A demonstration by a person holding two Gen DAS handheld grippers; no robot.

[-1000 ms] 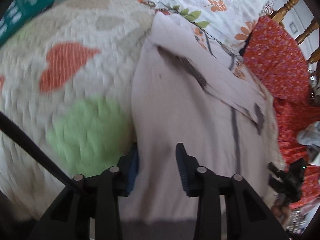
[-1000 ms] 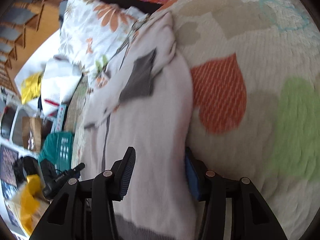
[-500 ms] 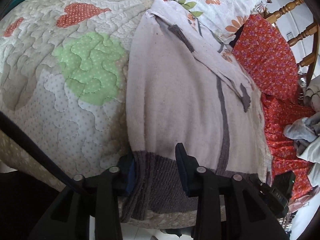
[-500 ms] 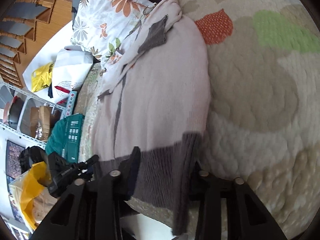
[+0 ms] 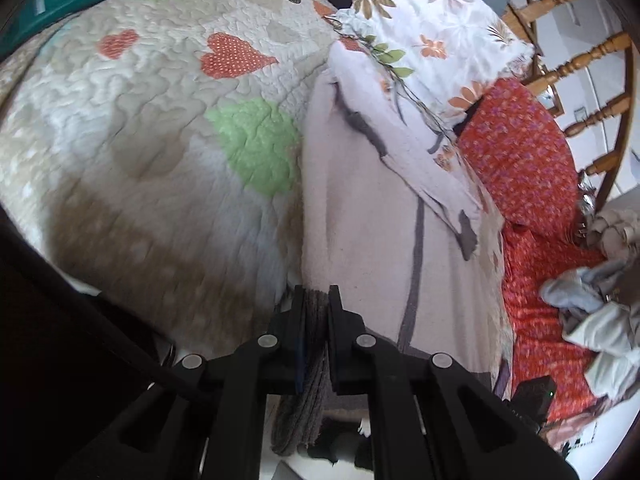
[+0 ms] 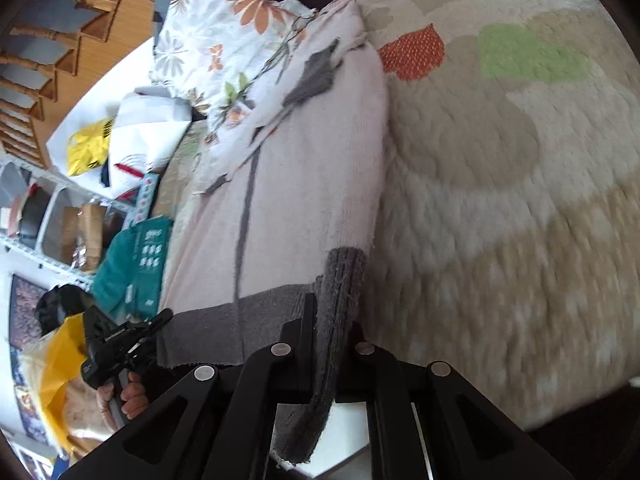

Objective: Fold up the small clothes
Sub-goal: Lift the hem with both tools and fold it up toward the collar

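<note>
A pale pink knit sweater (image 5: 360, 216) with a grey ribbed hem lies stretched along a quilted bed, its sleeves folded over the body. My left gripper (image 5: 317, 300) is shut on the grey hem (image 5: 316, 320) at one bottom corner, which hangs off the bed edge. In the right wrist view the same sweater (image 6: 312, 184) runs away from me, and my right gripper (image 6: 332, 312) is shut on the grey hem (image 6: 344, 280) at the other bottom corner. The left gripper (image 6: 120, 340), held by a hand, shows at the far left.
The quilt (image 5: 160, 128) with heart patches covers the bed. A floral pillow (image 5: 432, 32) and red flowered fabric (image 5: 520, 168) lie beyond the sweater. A teal box (image 6: 132, 264), a yellow bag (image 6: 88, 148), shelves and wooden chairs (image 5: 580, 60) stand around the bed.
Both grippers drew back along the sweater from its body to the grey hem at the bed edge and closed on it, one at each bottom corner.
</note>
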